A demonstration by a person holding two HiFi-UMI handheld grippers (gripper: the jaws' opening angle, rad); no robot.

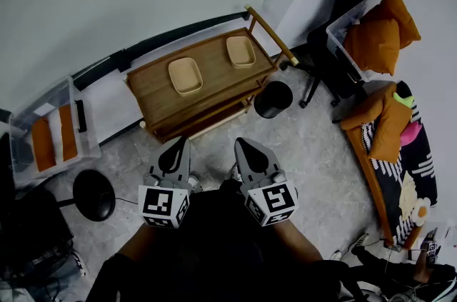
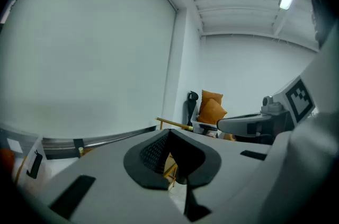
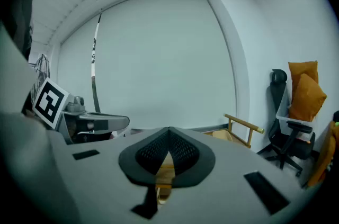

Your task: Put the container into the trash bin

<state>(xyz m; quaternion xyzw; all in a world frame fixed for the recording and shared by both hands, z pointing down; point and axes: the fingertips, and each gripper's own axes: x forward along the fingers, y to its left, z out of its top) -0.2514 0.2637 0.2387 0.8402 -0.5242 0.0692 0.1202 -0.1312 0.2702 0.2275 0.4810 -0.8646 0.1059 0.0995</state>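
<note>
Two tan containers sit on a wooden cart [image 1: 157,83] against the white wall: one on the left [image 1: 185,75], one on the right [image 1: 240,51]. A black trash bin [image 1: 273,99] stands on the floor at the cart's right end. My left gripper [image 1: 178,143] and right gripper [image 1: 241,145] hang side by side in front of the cart, well short of it, both shut and empty. In the left gripper view the shut gripper [image 2: 170,135] has only the cart's edge [image 2: 174,124] past it. The right gripper [image 3: 168,132] points at the cart [image 3: 241,123] and the right container [image 3: 221,134].
A clear bin [image 1: 43,133] with orange items stands left of the cart, a black round stool [image 1: 93,195] near it. A black office chair [image 1: 335,43] with orange cushions [image 1: 382,33] and a low couch [image 1: 389,151] fill the right side. The floor is grey stone.
</note>
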